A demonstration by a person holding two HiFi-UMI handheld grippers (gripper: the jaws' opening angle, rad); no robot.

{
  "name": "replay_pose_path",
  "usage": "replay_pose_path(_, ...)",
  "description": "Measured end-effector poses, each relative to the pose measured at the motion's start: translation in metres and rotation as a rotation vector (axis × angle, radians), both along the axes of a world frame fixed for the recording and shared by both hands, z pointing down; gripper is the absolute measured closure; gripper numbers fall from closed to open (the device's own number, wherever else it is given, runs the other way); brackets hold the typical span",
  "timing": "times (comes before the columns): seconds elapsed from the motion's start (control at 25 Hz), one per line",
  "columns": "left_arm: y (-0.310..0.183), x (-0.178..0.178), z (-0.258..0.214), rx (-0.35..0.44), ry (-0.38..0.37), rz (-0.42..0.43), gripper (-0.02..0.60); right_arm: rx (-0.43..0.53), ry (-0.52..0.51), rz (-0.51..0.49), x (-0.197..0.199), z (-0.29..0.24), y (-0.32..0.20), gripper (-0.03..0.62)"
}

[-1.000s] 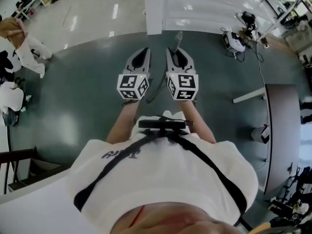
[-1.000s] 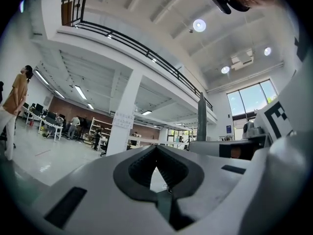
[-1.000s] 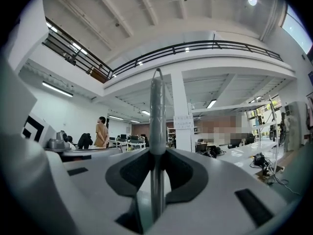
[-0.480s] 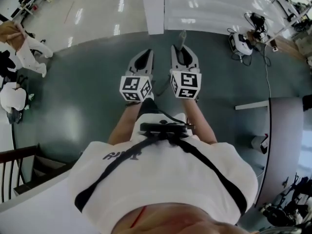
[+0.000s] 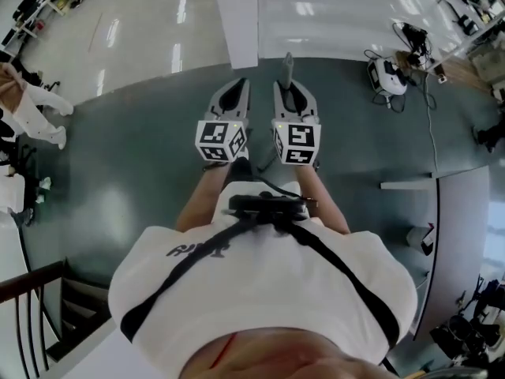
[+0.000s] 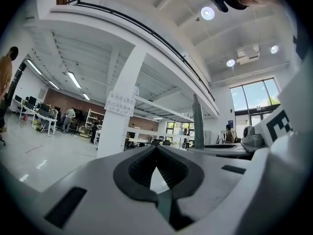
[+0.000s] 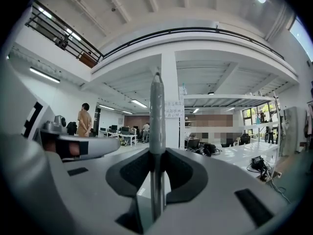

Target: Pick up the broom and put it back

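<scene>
The broom shows only as a grey handle [image 7: 157, 116], standing upright between the jaws of my right gripper [image 7: 157, 168], which is shut on it. In the head view the handle's top [image 5: 288, 68] pokes out beyond the right gripper [image 5: 293, 97]. The broom's head is hidden. My left gripper [image 5: 230, 99] is held close beside the right one at the same height. Its jaws meet at the tips with nothing between them [image 6: 157, 147]. From the left gripper view the handle [image 6: 198, 124] stands just to the right.
A white pillar [image 5: 237, 14] rises straight ahead, where the dark grey floor [image 5: 142, 156] meets a glossy white floor. Equipment with cables [image 5: 387, 73] lies at the right, by a curved grey counter [image 5: 465, 212]. A stair railing [image 5: 31, 306] is lower left. A person [image 7: 84, 121] stands at the far left.
Both grippers have moved forward together towards the pillar, keeping side by side. The handle stays in the right gripper. The floor edge and pillar have come nearer in the head view.
</scene>
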State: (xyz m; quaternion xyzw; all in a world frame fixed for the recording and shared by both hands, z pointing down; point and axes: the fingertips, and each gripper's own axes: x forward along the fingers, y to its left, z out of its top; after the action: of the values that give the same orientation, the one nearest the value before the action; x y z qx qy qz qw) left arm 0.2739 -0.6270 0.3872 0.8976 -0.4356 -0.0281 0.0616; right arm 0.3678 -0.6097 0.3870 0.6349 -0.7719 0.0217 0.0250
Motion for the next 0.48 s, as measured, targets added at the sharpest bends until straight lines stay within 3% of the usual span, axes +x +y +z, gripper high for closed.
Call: replay_pose_path(0.48,-0.204,-0.032,-0.006,0.002,-0.013,0.082,0.569,-0.051,-0.038,0.130,-0.005,0.023,-0.203,0.497)
